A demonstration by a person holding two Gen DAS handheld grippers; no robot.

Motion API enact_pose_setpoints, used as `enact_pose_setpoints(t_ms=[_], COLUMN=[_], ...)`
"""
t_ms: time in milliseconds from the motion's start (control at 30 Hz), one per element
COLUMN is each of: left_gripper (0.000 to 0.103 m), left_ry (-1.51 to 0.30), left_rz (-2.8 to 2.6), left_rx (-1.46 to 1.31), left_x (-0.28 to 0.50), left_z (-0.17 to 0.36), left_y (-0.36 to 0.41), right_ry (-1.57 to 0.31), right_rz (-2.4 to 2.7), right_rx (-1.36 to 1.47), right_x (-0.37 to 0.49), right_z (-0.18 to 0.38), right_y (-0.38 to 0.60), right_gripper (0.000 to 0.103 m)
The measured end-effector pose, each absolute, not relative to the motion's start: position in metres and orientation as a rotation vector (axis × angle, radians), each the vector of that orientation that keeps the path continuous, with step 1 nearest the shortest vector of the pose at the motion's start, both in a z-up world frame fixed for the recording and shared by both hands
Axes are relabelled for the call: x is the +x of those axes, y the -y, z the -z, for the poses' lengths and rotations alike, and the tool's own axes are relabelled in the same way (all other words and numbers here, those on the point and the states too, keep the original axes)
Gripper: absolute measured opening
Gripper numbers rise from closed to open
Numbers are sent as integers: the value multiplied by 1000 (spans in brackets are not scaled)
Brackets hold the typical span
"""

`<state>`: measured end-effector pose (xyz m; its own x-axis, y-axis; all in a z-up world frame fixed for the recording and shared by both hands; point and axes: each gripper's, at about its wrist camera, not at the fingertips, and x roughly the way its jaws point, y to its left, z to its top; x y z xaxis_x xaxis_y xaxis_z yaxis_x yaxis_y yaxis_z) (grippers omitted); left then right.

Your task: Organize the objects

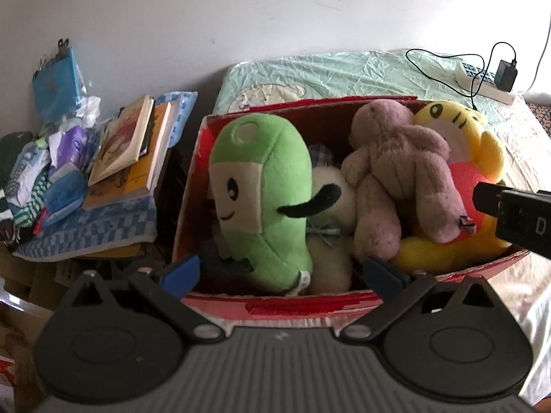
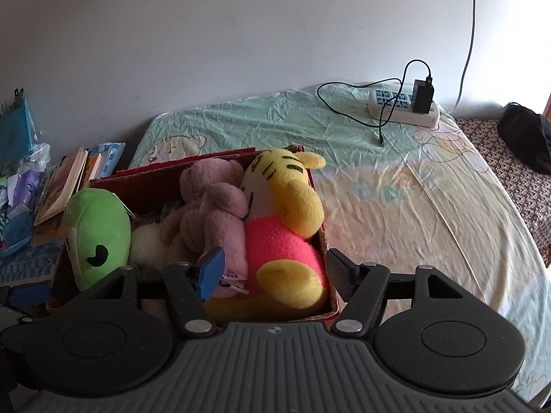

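Note:
A red cardboard box (image 1: 292, 304) (image 2: 155, 177) stands on the bed, packed with plush toys. A green plush (image 1: 268, 186) (image 2: 98, 234) leans at its left end, beside a white plush (image 1: 330, 261) (image 2: 151, 244) with a black ear. A mauve bear (image 1: 396, 165) (image 2: 213, 206) lies over the middle. A yellow tiger (image 1: 458, 127) (image 2: 286, 206) in a pink top fills the right end. My left gripper (image 1: 280, 275) hovers open at the box's near wall, holding nothing. My right gripper (image 2: 275, 277) is open over the tiger's legs, one finger outside the box's right wall.
Books (image 1: 124, 141) (image 2: 62, 186) and loose clutter sit on a blue checked cloth (image 1: 103, 227) left of the box. A power strip (image 1: 482, 82) (image 2: 403, 106) with a charger and cable lies at the bed's far side. A black bag (image 2: 527, 141) rests far right. Bare sheet (image 2: 413, 206) spreads right of the box.

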<state>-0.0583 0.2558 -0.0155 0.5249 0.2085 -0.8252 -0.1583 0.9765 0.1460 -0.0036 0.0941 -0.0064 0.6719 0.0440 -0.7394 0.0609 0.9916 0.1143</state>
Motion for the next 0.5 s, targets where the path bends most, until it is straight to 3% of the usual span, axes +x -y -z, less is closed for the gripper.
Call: enact_pose_setpoints(t_ms=[500], left_gripper=[101], left_ry=[-1013], left_rz=[-239], left_rx=[36], left_x=[-57], left_z=[22], left_y=[-267], right_ry=[-860], right_rz=[14], right_rx=[138], right_x=[-3], right_z=[17], right_y=[-96], right_gripper=[68])
